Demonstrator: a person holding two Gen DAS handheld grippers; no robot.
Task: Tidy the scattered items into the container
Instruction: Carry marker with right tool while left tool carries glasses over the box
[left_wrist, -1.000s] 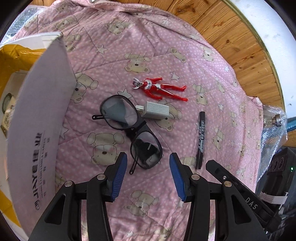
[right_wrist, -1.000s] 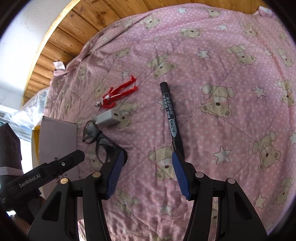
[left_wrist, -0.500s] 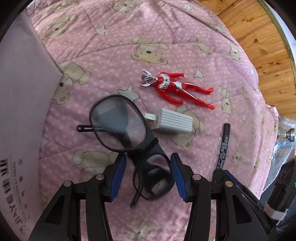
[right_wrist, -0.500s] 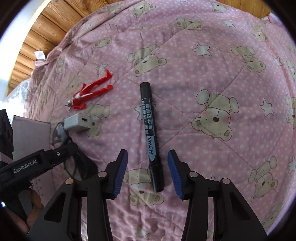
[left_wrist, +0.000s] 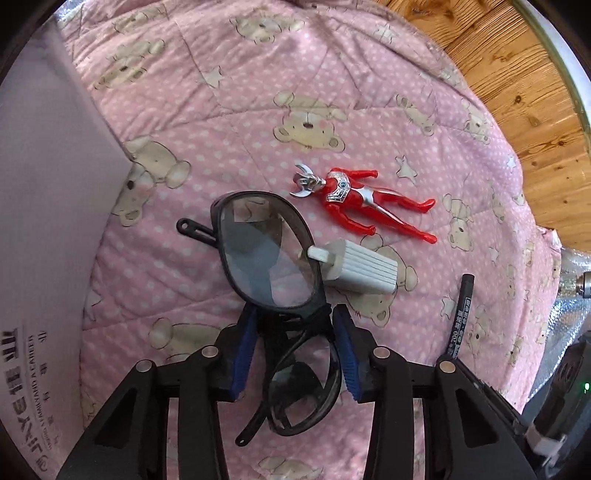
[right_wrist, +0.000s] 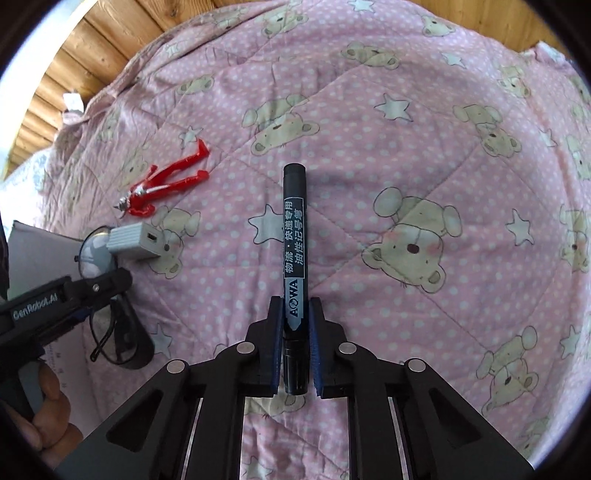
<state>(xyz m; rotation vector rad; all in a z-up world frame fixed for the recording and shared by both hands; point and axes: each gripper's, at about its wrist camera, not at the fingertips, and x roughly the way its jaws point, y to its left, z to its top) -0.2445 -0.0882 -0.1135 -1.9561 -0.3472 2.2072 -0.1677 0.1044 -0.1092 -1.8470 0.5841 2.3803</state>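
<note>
Both tools have dropped onto their targets since a second ago. On the pink quilt (right_wrist: 424, 155), with the cardboard box (left_wrist: 44, 221) at the left, the left tool (left_wrist: 291, 350) brackets the black glasses (left_wrist: 269, 258) at the bridge, pads touching but not visibly clenched. The right tool (right_wrist: 295, 343) is clamped on the black marker (right_wrist: 294, 258). This looks like the grasping step; next, lift both and carry them left into the box.

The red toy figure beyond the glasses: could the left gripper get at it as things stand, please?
Probably not right away. The left gripper already straddles the glasses at the bridge, and those, with the white adapter, lie between it and the red toy figure. Nothing covers the figure itself.
</note>
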